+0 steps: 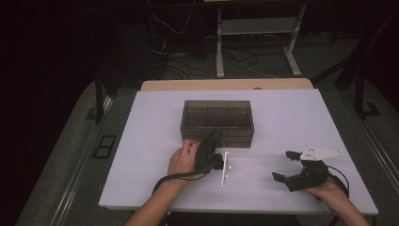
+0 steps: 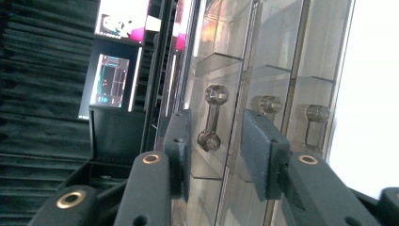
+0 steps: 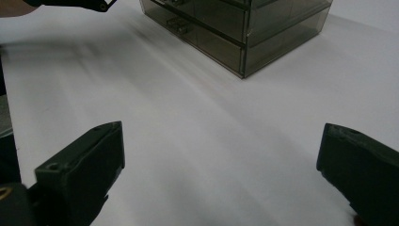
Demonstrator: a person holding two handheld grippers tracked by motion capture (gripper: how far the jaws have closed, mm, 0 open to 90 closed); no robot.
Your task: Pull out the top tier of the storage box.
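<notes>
Your left gripper (image 1: 212, 141) is at the front face of the smoky clear drawer box (image 1: 217, 122), which sits mid-table toward the far side of the white table (image 1: 141, 141). In the left gripper view its two black pads (image 2: 181, 150) stand either side of a small dumbbell-shaped drawer handle (image 2: 211, 117), partly closed but with a visible gap on both sides of the handle, so nothing is gripped. The drawers look fully shut in all views. My reading: you have reached and lined up on the handle, but the clamp and the pull that would slide the drawer out are left to do.

The box's long axis runs left to right across the table, and its drawer fronts face you. The camera is rolled, so in the left gripper view the handle's bar runs up and down; two more handles (image 2: 266, 104) sit to its right. Whether that bar lies level or upright on the real box I cannot tell.

Just right of your left hand (image 1: 182, 159), a thin white strip (image 1: 225, 168) lies on the table, its length running away from you.

Farther right, your right gripper (image 1: 287, 165) rests low near the table's front right, jaws spread wide and empty, pointing left toward the middle, well apart from the box.
</notes>
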